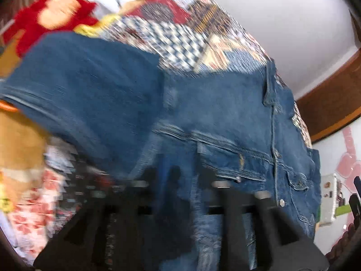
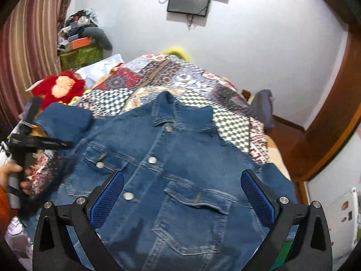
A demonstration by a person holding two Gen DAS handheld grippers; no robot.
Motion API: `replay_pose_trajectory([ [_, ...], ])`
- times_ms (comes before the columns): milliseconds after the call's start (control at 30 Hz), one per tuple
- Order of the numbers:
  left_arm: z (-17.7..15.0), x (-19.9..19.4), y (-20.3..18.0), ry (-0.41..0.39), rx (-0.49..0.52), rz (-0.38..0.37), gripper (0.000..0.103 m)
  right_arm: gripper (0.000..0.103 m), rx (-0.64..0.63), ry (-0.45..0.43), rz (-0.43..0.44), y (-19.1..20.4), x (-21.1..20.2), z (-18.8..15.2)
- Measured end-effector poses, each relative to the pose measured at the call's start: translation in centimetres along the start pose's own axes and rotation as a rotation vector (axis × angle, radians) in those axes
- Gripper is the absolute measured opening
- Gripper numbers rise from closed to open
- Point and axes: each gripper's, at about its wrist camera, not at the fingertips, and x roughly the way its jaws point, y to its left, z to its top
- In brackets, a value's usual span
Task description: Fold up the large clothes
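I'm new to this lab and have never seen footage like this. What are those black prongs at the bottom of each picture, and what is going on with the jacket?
There is no robot here. A person holds a two-finger claw in each hand, and each claw carries a wide-angle camera looking along its fingers. So the black prongs are the claws themselves.

The sharper picture comes from the right claw; it is open, with blue ribbed pads, above a denim jacket lying front-up and buttoned on a patchwork quilt. At its left edge you see the person's hand holding the other claw.

The blurred picture is from the left claw, beside the jacket's sleeve. Whether it grips anything is unclear.
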Motion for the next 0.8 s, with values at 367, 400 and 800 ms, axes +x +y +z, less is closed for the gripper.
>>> replay_pose_trajectory([
  [367, 2.8, -3.7, 12.1, -0.106, -0.385, -0.156, 0.09, 0.103, 0.05, 0.033, 0.091, 1.4, 1.4, 0.5],
  [400, 2.8, -3.3, 12.8, -0.095, -0.409, -0.192, 0.09, 0.103, 0.038, 0.029, 0.085, 1.8, 1.4, 0.5],
  [800, 8.0, -0.9, 9.5, -0.12, -0.176, 0.143, 0.01, 0.103, 0.002, 0.037, 0.016, 1.3, 1.8, 0.3],
])
